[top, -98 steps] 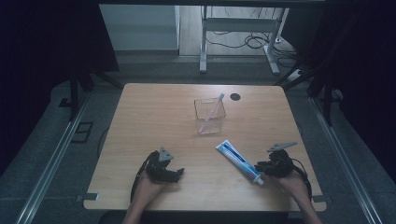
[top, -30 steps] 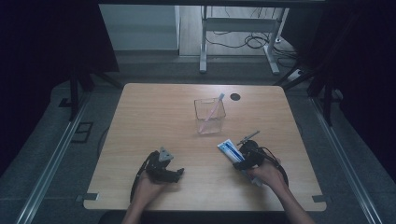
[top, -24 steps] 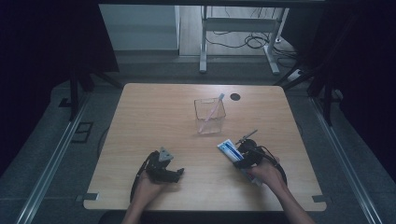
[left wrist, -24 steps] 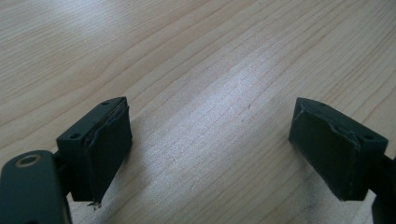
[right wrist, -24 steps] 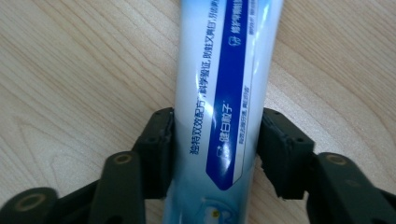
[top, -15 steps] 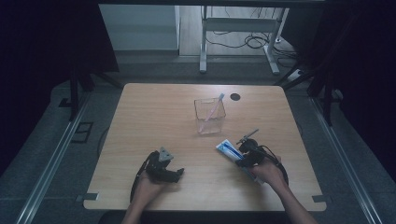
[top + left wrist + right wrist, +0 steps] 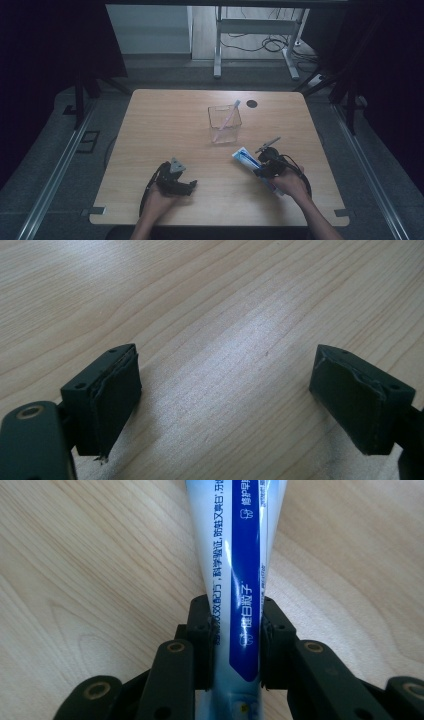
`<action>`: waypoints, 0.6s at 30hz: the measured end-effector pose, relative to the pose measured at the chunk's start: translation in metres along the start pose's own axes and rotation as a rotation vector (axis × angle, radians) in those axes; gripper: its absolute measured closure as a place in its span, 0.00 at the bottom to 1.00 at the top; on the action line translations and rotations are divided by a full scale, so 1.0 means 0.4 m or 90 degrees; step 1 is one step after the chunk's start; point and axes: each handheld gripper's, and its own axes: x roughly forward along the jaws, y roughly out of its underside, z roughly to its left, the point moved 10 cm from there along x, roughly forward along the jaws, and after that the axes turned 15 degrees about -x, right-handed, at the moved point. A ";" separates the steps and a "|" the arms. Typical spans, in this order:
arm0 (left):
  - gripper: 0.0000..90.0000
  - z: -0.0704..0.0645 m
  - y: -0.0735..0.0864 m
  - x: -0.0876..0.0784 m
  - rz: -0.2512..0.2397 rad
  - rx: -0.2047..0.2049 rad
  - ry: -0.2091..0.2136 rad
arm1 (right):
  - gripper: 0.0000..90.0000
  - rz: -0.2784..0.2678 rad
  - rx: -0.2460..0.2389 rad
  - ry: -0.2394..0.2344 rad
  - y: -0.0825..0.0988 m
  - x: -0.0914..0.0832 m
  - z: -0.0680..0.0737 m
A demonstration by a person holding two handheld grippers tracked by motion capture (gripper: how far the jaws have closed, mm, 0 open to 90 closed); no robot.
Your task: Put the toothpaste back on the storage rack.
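The right gripper (image 7: 234,645) had just been closing and clamped the toothpaste tube (image 7: 248,160) across its width — long axis running away from the jaws toward the clear cup (image 7: 224,124), probably still on the table — while the left gripper (image 7: 175,181) sat open, farther off.

One table (image 7: 165,125), two grippers: left gripper (image 7: 187,186), right gripper (image 7: 264,167). One toothpaste tube (image 7: 245,158), one clear container (image 7: 224,125) with one toothbrush (image 7: 229,119) in it. One dark round spot (image 7: 251,104) on the tabletop.
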 end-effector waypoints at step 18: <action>0.15 0.002 0.000 -0.001 0.002 0.005 -0.001 | 0.80 -0.068 -0.011 0.018 -0.056 -0.094 -0.021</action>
